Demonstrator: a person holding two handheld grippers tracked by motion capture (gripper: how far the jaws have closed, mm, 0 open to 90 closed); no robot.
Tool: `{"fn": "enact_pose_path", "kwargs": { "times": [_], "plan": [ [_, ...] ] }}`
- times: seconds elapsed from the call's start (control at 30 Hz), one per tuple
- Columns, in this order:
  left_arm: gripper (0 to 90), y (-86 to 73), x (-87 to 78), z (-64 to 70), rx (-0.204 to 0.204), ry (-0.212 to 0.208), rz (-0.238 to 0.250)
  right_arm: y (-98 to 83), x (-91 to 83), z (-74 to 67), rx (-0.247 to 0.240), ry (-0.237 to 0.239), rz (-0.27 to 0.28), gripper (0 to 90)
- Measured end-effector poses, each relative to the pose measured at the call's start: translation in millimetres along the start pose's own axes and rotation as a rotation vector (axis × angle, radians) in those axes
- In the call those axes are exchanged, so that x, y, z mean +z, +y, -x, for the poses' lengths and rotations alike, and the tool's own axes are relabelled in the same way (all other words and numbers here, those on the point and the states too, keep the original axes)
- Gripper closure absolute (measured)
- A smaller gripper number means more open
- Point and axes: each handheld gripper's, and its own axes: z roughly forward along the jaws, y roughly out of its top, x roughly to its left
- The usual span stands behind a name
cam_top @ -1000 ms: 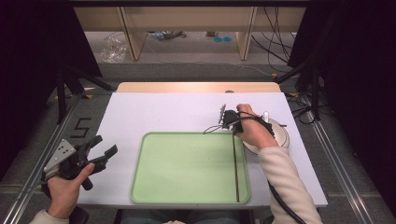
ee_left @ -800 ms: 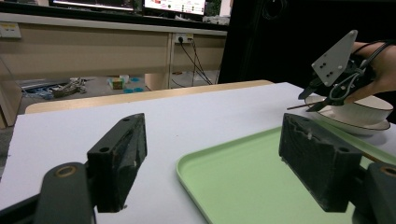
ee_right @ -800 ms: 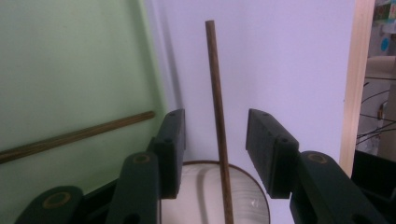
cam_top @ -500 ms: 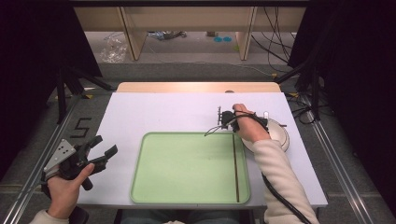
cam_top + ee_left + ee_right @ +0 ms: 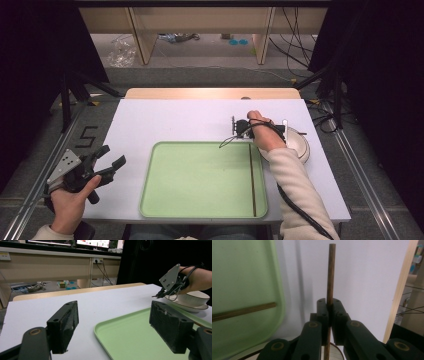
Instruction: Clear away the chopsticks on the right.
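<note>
A thin brown chopstick [image 5: 330, 272] is being clamped between the closed jaws of the right gripper [image 5: 328, 305], as is being shown in the right gripper view, where the jaws have just been closing and the stick is being pinched between the two black pads. The chopstick is being held out over the white tabletop [image 5: 362, 277], just beyond the rim of the green tray [image 5: 277, 285].

In the high view, the right gripper [image 5: 235, 131] is being held by the person's right hand [image 5: 265, 135] near the far right corner of the green tray [image 5: 200, 180], directly beside a white bowl [image 5: 299, 146] that is being kept on a plate at the table's right side. A second chopstick [image 5: 252, 177] is being left lying inside the tray, along its right edge; it is also being seen in the right gripper view as a brown strip [image 5: 242, 311] across the green surface.

The left gripper [image 5: 107, 162] is being held by the left hand [image 5: 70, 200] at the near left edge of the table [image 5: 165, 120], well apart from the tray's contents. In the left gripper view, its jaws are being kept wide apart with nothing between them, and the bowl [image 5: 195, 298] and the right gripper [image 5: 160, 294] are being seen farther off.
</note>
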Motion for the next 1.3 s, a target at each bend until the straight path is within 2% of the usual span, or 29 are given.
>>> {"fn": "enact_pose_path", "kwargs": {
  "times": [0.03, 0.13, 0.17, 0.2, 0.23, 0.27, 0.3, 0.37, 0.4, 0.47, 0.5, 0.63, 0.67, 0.7, 0.73, 0.87, 0.93, 0.97, 1.0, 1.03, 1.07, 1.1, 1.13, 1.17, 1.2, 1.27, 1.3],
  "plan": [
    [23.4, 0.0, 0.0, -0.1, 0.000, 0.000, 0.000, -0.5, -4.4, 2.6, -0.028, -0.049, 0.016, 87.5],
    [23.4, 0.0, 0.0, 0.0, -0.002, 0.001, 0.001, -1.3, -7.6, 2.5, -0.014, -0.075, 0.027, 87.5],
    [23.4, 0.0, 0.0, 0.0, -0.001, 0.001, 0.001, -1.6, -9.1, 1.1, 0.013, -0.078, 0.033, 87.5],
    [23.4, 0.0, 0.0, 0.0, -0.001, 0.001, 0.001, -1.7, -11.0, 3.1, -0.012, -0.100, 0.042, 87.5],
    [23.4, 0.0, -0.1, 0.1, -0.002, 0.002, 0.001, -2.0, -15.5, 2.9, 0.001, -0.129, 0.057, 87.5],
    [23.4, 0.0, -0.1, 0.1, -0.002, 0.002, 0.002, -2.0, -15.5, 2.9, 0.001, -0.129, 0.057, 87.5],
    [23.4, 0.0, -0.1, 0.1, -0.003, 0.003, 0.002, -2.0, -17.9, 1.5, 0.025, -0.125, 0.069, 87.6],
    [23.4, 0.0, 0.1, 0.0, -0.003, 0.003, 0.002, -1.2, -23.9, 1.6, 0.033, -0.155, 0.089, 87.6],
    [23.4, 0.0, 0.0, 0.0, -0.002, 0.002, 0.001, -1.1, -26.7, 3.3, 0.015, -0.173, 0.104, 87.6],
    [23.4, 0.1, -0.1, 0.0, -0.002, 0.003, 0.002, -0.6, -32.6, 4.2, 0.020, -0.200, 0.125, 87.6],
    [23.4, 0.0, -0.1, 0.0, -0.003, 0.003, 0.002, 0.3, -35.7, 5.3, 0.007, -0.216, 0.138, 87.6],
    [23.4, 0.3, -0.6, 0.1, 0.000, 0.002, 0.001, 2.4, -47.0, 5.6, 0.037, -0.238, 0.171, 87.6],
    [23.5, 0.4, -0.8, 0.1, 0.000, 0.004, -0.002, 3.1, -50.4, 5.0, 0.065, -0.242, 0.189, 87.6],
    [23.4, 0.4, -0.9, 0.0, 0.001, 0.003, 0.000, 2.7, -52.7, 6.8, 0.050, -0.248, 0.191, 87.6],
    [23.4, 0.5, -1.1, -0.1, 0.002, 0.004, -0.001, 2.5, -58.2, 7.0, 0.085, -0.257, 0.214, 87.7],
    [23.5, 0.6, -1.3, 0.0, 0.002, 0.003, 0.001, 1.4, -69.2, 9.9, 0.112, -0.281, 0.248, 87.7],
    [23.4, 0.7, -1.3, -0.1, 0.003, 0.004, 0.001, 0.7, -75.4, 10.5, 0.151, -0.291, 0.277, 87.6],
    [23.5, 0.8, -1.2, 0.0, 0.003, 0.004, 0.000, -0.5, -78.6, 12.8, 0.149, -0.301, 0.304, 87.7],
    [23.5, 0.8, -1.2, 0.1, 0.004, 0.004, 0.001, -0.7, -81.1, 12.5, 0.174, -0.298, 0.316, 87.7],
    [23.5, 0.8, -1.2, 0.1, 0.003, 0.004, 0.002, -1.9, -83.0, 13.9, 0.174, -0.312, 0.334, 87.7],
    [23.5, 0.8, -1.3, 0.2, 0.003, 0.004, 0.003, -2.4, -85.9, 13.4, 0.208, -0.302, 0.346, 87.7],
    [23.5, 0.9, -1.5, 0.2, 0.003, 0.004, 0.002, -4.0, -88.0, 15.1, 0.209, -0.312, 0.365, 87.7],
    [23.5, 0.9, -1.6, 0.1, 0.003, 0.003, 0.004, -4.1, -90.6, 13.5, 0.260, -0.307, 0.378, 87.7],
    [23.5, 0.9, -1.6, 0.1, 0.002, 0.004, 0.004, -6.5, -95.5, 14.6, 0.309, -0.313, 0.415, 87.7],
    [23.5, 0.9, -1.6, 0.0, 0.002, 0.004, 0.003, -6.5, -95.5, 14.6, 0.309, -0.313, 0.415, 87.7],
    [23.5, 0.9, -1.7, 0.0, 0.002, 0.003, 0.005, -10.7, -100.9, 17.8, 0.350, -0.305, 0.448, 87.7],
    [23.5, 0.9, -1.8, -0.1, 0.003, 0.003, 0.004, -13.4, -103.3, 20.1, 0.367, -0.317, 0.466, 87.7]
  ]
}}
